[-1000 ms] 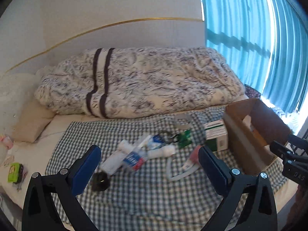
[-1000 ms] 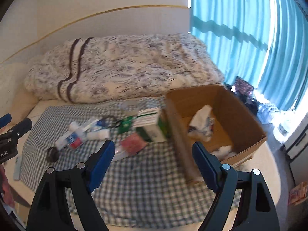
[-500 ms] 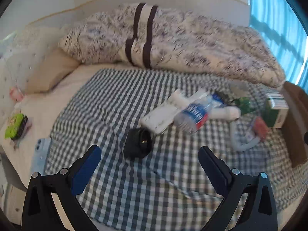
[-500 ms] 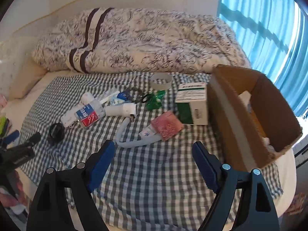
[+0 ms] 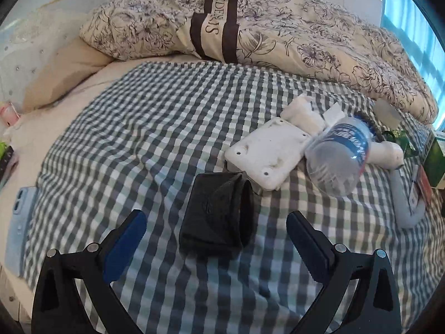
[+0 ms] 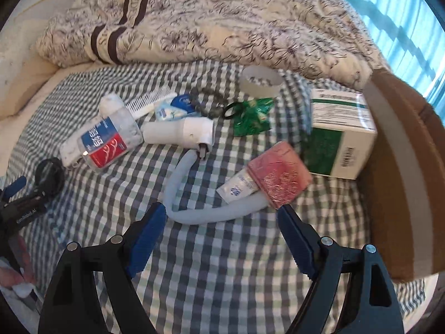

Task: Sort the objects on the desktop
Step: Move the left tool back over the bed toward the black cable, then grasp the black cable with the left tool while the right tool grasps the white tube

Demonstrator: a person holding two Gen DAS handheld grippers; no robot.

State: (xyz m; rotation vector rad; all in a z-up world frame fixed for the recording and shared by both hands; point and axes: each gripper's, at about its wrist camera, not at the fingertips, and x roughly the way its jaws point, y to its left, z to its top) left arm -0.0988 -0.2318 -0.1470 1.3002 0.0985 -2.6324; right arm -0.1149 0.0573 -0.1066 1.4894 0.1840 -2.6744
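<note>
surface: checked cloth point(image 5: 172, 117) on bed | floral duvet point(image 5: 278, 27) behind | both grippers' fingers spread

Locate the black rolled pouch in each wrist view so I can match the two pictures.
Left wrist: black rolled pouch sits low centre, just ahead of the open left hand-held gripper.
Right wrist: black rolled pouch lies at the far left edge.
Shared landmark: the clear water bottle, lying on its side.

Green-and-white checked cloth point(image 5: 167, 117); black pouch point(image 5: 219, 214); pink packet point(image 6: 279, 174).
</note>
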